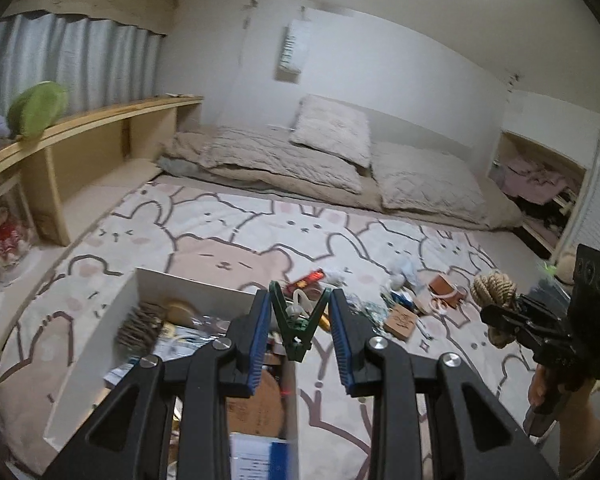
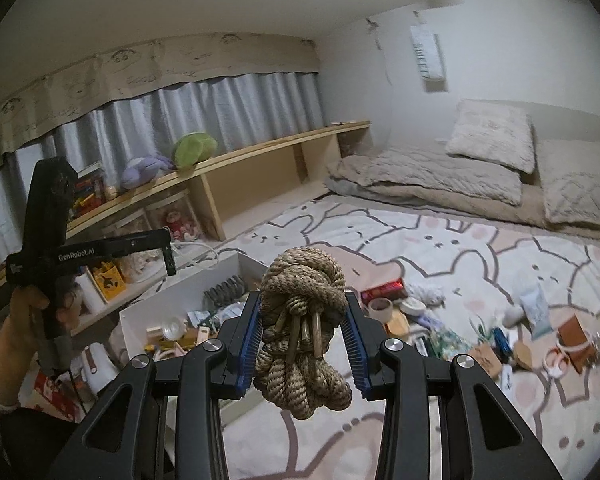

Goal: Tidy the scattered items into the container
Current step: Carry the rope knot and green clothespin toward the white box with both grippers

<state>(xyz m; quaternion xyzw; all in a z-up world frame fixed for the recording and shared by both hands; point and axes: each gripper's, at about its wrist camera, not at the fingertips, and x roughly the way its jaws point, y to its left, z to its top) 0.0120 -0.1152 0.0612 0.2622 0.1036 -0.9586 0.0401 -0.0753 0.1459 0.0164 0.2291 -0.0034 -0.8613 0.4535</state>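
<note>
Grippers in both hands hang above a bunny-print bedspread point(image 1: 260, 224), each with a catch. The left gripper point(image 1: 300, 312) has its blue-padded fingers point(image 1: 260, 332) partly open around a dark green spring clip point(image 1: 296, 320), whose spread arms press against both pads; it sits over the near right corner of the white container box point(image 1: 172, 280). The right gripper point(image 2: 302, 320) clamps a knotted bundle of tan rope point(image 2: 300, 320), threaded through several brass-coloured rings, between its pads, to the right of the box point(image 2: 220, 276) and clear of the bedspread point(image 2: 440, 248). Inside the box lie a grey coil spring point(image 2: 224, 290), a round cork disc point(image 1: 256, 408) and assorted small packets. More scattered items sit on the bedspread to the right of the box, among them a red packet point(image 2: 384, 290), a brown leather pouch point(image 2: 576, 332) and a pale blue sachet point(image 2: 536, 312). A wooden shelf point(image 2: 260, 148) runs behind the box on its left side.
</note>
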